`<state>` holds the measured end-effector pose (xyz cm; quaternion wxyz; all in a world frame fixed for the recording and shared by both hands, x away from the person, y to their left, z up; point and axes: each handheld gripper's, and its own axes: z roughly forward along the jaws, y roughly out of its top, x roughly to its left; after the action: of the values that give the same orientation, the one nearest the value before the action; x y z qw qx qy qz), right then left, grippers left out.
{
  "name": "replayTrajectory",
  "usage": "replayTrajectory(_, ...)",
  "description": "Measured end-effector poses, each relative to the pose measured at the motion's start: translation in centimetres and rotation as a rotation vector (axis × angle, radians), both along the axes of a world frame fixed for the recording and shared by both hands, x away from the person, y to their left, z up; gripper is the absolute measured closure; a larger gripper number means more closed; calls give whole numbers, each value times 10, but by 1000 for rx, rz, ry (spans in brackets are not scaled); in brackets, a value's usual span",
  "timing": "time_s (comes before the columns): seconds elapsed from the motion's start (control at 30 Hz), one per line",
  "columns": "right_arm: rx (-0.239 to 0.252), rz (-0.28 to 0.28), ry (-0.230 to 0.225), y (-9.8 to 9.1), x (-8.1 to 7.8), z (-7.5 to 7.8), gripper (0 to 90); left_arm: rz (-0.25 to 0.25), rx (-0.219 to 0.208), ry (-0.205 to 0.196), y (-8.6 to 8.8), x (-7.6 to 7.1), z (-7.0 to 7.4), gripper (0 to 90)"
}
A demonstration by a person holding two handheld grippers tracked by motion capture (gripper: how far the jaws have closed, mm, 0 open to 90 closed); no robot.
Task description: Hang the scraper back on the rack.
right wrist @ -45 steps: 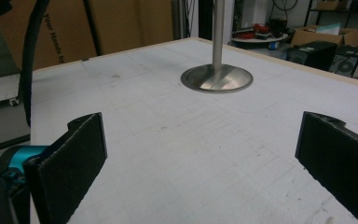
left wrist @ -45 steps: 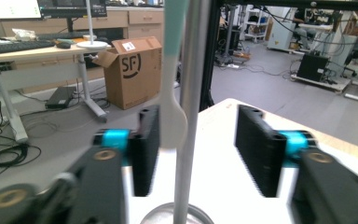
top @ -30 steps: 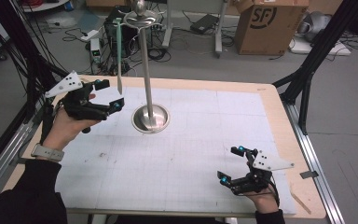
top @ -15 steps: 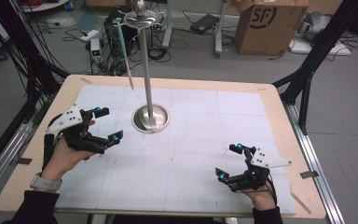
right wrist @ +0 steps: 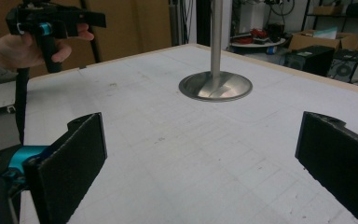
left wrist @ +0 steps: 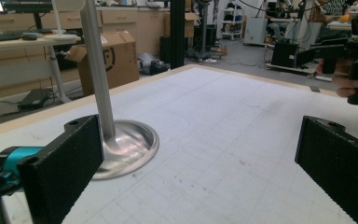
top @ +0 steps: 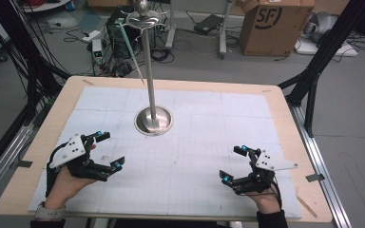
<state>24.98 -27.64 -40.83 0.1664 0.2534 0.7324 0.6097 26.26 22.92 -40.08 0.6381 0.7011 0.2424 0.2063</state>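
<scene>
A steel stand (top: 154, 121) with a round base and a tall pole rises from the middle of the white gridded mat (top: 199, 142). From its top hooks hangs a thin pale green strip (top: 132, 53), swinging at a slant. My left gripper (top: 110, 150) hovers open at the front left of the mat, nothing between its jaws. My right gripper (top: 234, 164) is open at the front right, also holding nothing. In the left gripper view the stand's base (left wrist: 121, 149) lies just beyond the left jaw. In the right gripper view the stand (right wrist: 215, 85) is ahead, and the other gripper (right wrist: 51, 25) is at the upper left.
The wooden table edge (top: 24, 171) frames the mat. Beyond the table are a cardboard box (top: 275, 23), cables and electronics on the floor. Black frame legs (top: 313, 71) stand at the right.
My left gripper has come away from the hanging strip near the stand and moved down to the front left of the mat. The strip now swings free. The right gripper barely moved.
</scene>
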Motion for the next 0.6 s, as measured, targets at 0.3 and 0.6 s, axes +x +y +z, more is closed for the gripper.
replayTrajectory(0.3,2,-13,4,-1,2,-1,8,46,-11,-9,13,-14,-13,17)
replayTrajectory(0.6,-21,-23,12,2,5,-9,9,104,-5,9,21,-22,-23,17)
